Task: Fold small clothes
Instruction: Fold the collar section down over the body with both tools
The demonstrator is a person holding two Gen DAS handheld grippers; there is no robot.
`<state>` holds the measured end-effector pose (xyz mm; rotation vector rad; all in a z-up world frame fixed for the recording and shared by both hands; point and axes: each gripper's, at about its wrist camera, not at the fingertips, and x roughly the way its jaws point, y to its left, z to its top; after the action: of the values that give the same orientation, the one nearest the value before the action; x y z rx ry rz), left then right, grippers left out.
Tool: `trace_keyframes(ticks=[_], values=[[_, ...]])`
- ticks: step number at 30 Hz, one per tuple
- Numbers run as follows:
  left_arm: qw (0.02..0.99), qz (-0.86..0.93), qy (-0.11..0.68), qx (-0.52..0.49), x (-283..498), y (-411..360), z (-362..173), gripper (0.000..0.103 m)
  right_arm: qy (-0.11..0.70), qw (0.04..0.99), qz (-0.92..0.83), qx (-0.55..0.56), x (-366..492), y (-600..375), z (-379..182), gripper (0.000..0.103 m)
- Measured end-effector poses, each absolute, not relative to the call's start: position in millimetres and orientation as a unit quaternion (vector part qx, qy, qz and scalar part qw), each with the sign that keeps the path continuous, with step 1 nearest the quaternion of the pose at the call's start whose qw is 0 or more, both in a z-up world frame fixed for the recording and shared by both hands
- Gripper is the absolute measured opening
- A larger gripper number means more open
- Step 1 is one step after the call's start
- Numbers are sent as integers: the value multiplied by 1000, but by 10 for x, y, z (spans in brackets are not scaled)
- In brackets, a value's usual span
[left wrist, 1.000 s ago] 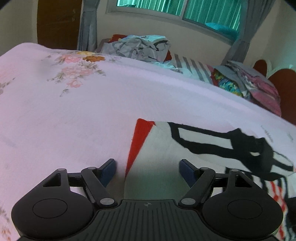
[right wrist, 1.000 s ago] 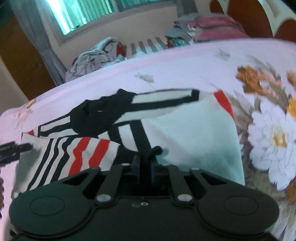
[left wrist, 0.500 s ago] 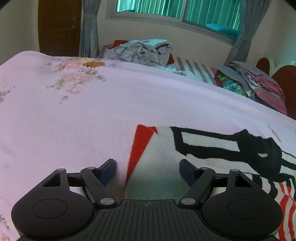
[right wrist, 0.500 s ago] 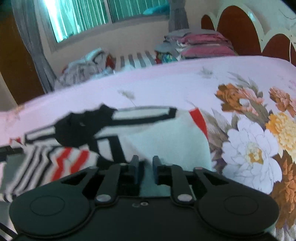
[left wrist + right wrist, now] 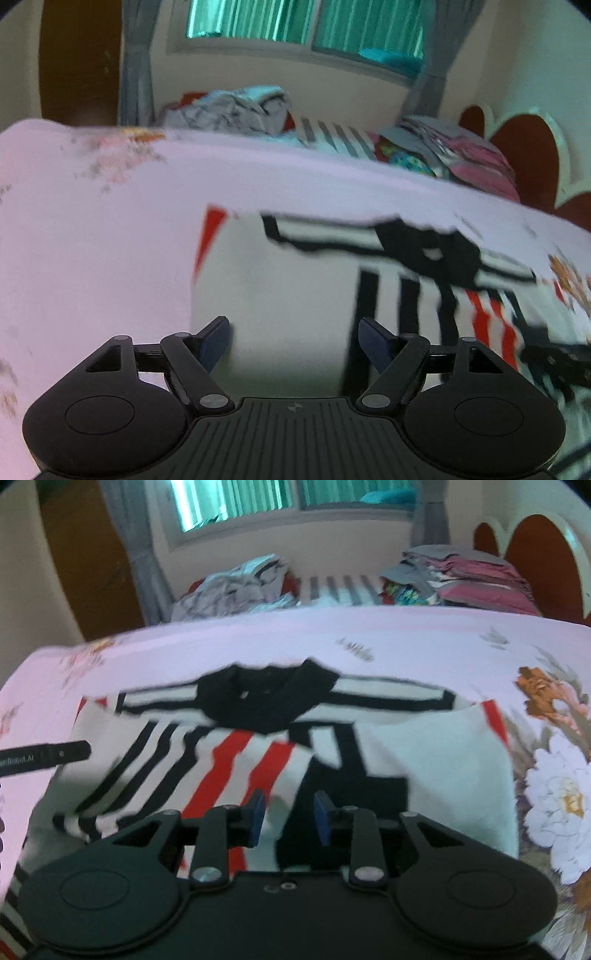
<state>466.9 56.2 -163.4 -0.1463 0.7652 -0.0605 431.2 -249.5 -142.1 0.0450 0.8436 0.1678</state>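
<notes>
White lettering, roughly "enRobot.AI", cut off at the frame edge, on the left claw (image 5: 44,757) finger.

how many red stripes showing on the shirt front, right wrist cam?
2: both on the black, white and red striped shirt, side by side below its black collar, running toward the right gripper. More may be folded under.

Left black two-finger gripper (image 5: 293,334) angled downward, blue-padded jaws spread wide and empty, right black two-finger gripper (image 5: 288,816) angled downward, jaws opening, nothing pinched between pads
</notes>
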Motion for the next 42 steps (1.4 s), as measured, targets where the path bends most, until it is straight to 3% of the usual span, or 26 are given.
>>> trace_keyframes(ticks=[8,15,19,27,34,42], values=[[924,-24,382,-23,4459,588,-1749,76,418,907,47,-5,4192,-2647,-1506,26],[928,-30,369,-38,4246,431,-1490,76,413,908,71,19,3957,-2544,-1369,31],[925,-55,374,-43,4045,252,-1425,76,418,903,93,20,3768,-2408,-1358,40],[905,-65,421,-7,3753,-35,-1722,76,445,885,135,-7,3467,-2252,-1526,40],[908,-35,417,26,3510,63,-1750,76,428,891,128,-87,3219,-2418,-1574,44],[905,5,424,19,3360,113,-1718,76,437,889,127,-50,3144,-2699,-1543,47]])
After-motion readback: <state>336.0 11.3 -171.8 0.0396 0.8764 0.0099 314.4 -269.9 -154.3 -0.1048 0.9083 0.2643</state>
